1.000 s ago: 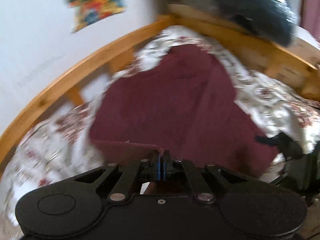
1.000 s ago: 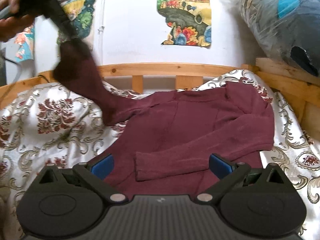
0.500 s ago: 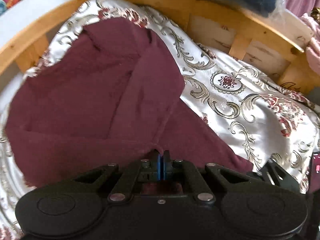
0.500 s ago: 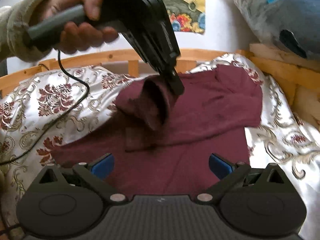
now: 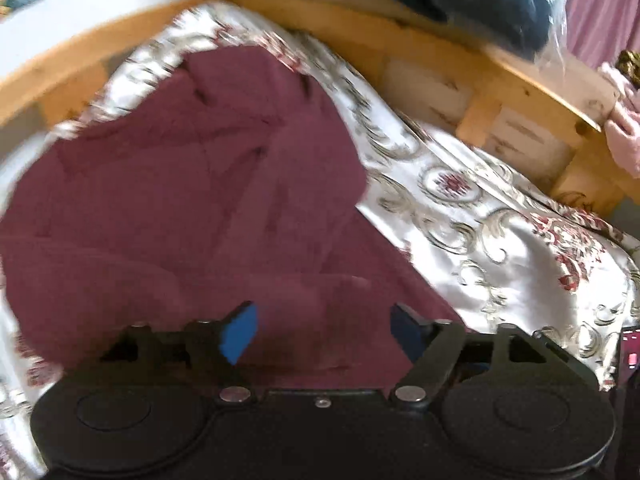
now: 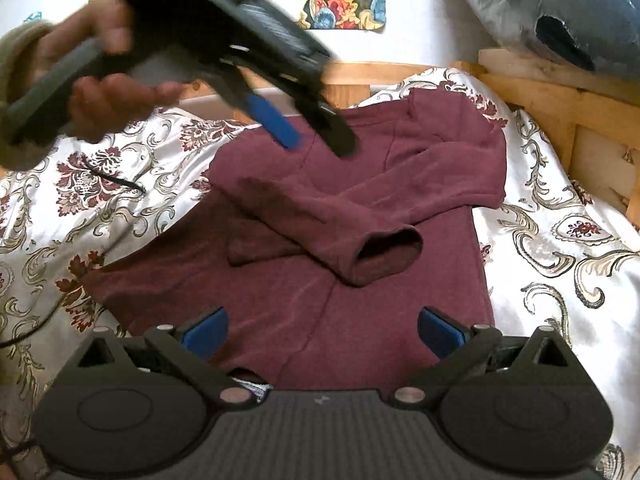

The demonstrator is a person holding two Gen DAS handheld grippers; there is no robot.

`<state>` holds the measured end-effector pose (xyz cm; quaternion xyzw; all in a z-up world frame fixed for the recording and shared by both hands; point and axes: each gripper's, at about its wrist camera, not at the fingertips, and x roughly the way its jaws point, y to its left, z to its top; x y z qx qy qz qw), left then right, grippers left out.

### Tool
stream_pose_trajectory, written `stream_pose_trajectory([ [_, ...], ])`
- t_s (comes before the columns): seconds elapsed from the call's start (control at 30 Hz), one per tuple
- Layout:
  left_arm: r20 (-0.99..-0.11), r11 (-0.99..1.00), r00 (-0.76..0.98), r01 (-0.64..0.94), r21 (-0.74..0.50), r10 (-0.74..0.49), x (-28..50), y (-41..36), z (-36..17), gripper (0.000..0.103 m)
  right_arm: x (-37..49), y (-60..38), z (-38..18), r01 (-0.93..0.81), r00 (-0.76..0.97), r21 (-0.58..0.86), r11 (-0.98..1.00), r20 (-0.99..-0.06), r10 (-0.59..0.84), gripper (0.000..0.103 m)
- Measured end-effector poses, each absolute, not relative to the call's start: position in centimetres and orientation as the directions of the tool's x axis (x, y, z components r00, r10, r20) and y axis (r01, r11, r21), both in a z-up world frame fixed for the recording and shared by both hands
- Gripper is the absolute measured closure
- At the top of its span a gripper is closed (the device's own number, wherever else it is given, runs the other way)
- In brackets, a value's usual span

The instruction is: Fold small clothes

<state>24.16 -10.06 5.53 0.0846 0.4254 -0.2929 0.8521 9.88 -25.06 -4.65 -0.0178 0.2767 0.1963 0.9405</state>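
Note:
A maroon sweater (image 6: 320, 300) lies flat on the bed, also filling the left wrist view (image 5: 180, 200). Both sleeves are folded across its chest, and the upper sleeve's cuff (image 6: 384, 256) gapes toward me. My left gripper (image 6: 316, 140), held in a person's hand (image 6: 100, 92), hovers above the sweater's collar end. Its jaws are opening and nothing is between its blue pads (image 5: 240, 328). My right gripper (image 6: 322, 332) stands open just above the sweater's near hem and holds nothing.
A white satin bedspread (image 6: 560, 248) with red and gold flowers covers the bed. A wooden bed frame (image 6: 560, 100) rims the far and right sides. A dark bundle wrapped in plastic (image 6: 560, 12) sits on the frame. A black cable (image 6: 116, 182) crosses the bedspread at left.
The left gripper carried the sleeve down and across onto the sweater's chest, then let it go and opened. The right gripper stayed open and dipped slightly.

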Motion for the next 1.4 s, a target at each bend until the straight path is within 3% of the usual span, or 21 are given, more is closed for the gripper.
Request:
stream_pose_trajectory([
  [0.2, -0.730, 0.909, 0.633, 0.416, 0.038, -0.259, 21.1, -3.1, 6.0, 0.003, 11.7, -25.1, -4.4, -0.307, 0.786, 0.062, 0.950, -0.546, 0.290, 0.000],
  [0.4, -0.777, 0.956, 0.629, 0.241, 0.166, -0.024, 19.1, 2.0, 2.8, 0.001, 15.0, -24.8, -3.8, -0.186, 0.821, -0.013, 0.982, -0.552, 0.148, 0.000],
  [0.53, -0.724, 0.976, 0.687, 0.115, 0.185, 0.056, 20.2, 5.1, 1.0, 0.001, 17.4, -24.2, -3.6, -0.131, 0.846, -0.052, 0.990, -0.527, 0.084, 0.000],
  [0.7, -0.616, 0.996, 0.784, -0.038, 0.079, 0.079, 24.1, 7.6, 0.1, 0.001, 20.3, -23.2, -4.7, -0.034, 0.865, -0.122, 0.992, -0.501, -0.032, 0.000],
  [0.9, -0.527, 0.982, 0.835, -0.077, 0.171, 0.157, 30.2, 7.2, -0.6, 0.001, 21.6, -22.5, -7.0, -0.002, 0.835, -0.204, 0.979, -0.539, -0.110, 0.000],
  [1.07, -0.559, 0.970, 0.806, -0.075, 0.231, 0.196, 33.7, 7.0, -3.0, 0.000, 21.0, -22.4, -8.0, -0.036, 0.826, -0.240, 0.970, -0.554, -0.107, 0.000],
  [1.4, -0.616, 0.994, 0.780, -0.087, 0.070, 0.112, 34.0, 9.4, -3.6, 0.000, 20.9, -22.2, -8.1, -0.037, 0.822, -0.239, 0.970, -0.560, -0.106, 0.000],
])
